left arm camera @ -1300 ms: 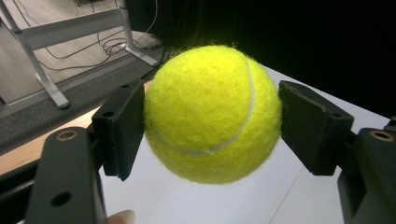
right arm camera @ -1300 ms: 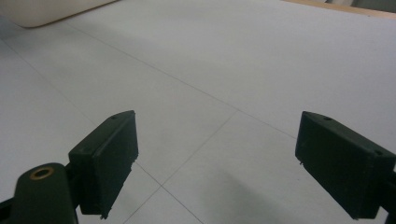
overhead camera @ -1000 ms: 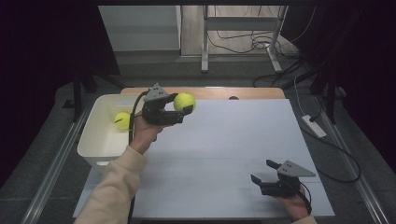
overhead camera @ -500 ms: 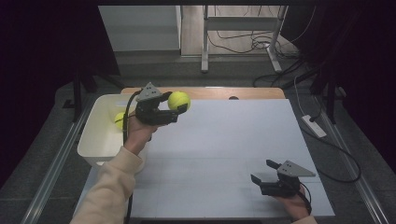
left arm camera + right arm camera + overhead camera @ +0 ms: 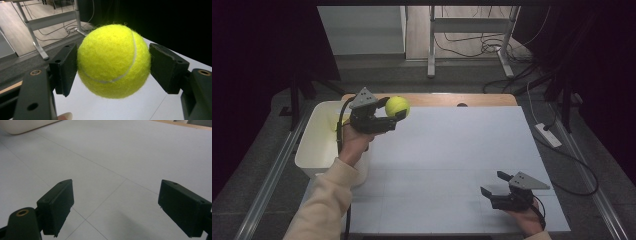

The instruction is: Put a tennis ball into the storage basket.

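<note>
A yellow tennis ball [image 5: 397, 105] is held a little above the back left of the white table top [image 5: 452, 150], just right of a white bin [image 5: 312, 150]. My left gripper [image 5: 395, 108] is shut on the ball. In the left gripper view the ball [image 5: 112, 60] sits squeezed between the two black pads [image 5: 66, 68], and the left gripper [image 5: 112, 68] points out over the table. My right gripper [image 5: 493, 183] rests low near the front right corner, open, with nothing between its jaws. In the right gripper view the right gripper [image 5: 115, 207] frames bare white surface.
The bin stands off the table's left edge, beside the person's left hand and sleeve [image 5: 332, 190]. A wooden strip [image 5: 472, 99] runs along the table's back edge. Behind it are a metal stand [image 5: 432, 45] and floor cables [image 5: 482, 47]. A power strip [image 5: 548, 135] lies on the floor at right.
The left gripper has carried the ball slightly left, toward the bin. A second yellow ball in the bin has gone behind the hand. The right gripper has not moved.
</note>
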{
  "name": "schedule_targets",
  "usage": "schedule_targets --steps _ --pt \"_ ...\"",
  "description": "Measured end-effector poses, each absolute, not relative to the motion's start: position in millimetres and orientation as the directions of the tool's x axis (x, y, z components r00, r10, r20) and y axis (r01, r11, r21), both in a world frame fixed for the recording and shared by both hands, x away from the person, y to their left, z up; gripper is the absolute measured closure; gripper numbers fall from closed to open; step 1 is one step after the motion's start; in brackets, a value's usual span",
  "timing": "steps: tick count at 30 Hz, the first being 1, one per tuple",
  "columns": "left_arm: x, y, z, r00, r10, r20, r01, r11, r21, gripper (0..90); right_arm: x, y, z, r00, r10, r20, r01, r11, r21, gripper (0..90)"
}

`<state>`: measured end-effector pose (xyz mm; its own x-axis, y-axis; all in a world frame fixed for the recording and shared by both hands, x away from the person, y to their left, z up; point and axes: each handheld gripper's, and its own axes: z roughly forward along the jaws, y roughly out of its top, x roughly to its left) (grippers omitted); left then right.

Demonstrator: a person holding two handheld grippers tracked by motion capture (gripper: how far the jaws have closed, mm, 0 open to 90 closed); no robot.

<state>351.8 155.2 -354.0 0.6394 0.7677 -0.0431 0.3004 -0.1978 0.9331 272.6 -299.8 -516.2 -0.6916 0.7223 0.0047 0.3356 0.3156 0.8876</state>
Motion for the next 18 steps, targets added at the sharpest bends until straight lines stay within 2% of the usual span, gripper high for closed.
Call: schedule_targets --steps 18 --pt "342.8 177.1 -350.2 0.605 0.796 -0.032 0.300 -0.191 0.935 27.5 272.9 -298.9 -516.1 -0.692 0.721 0.003 0.334 0.317 0.888 13.5"
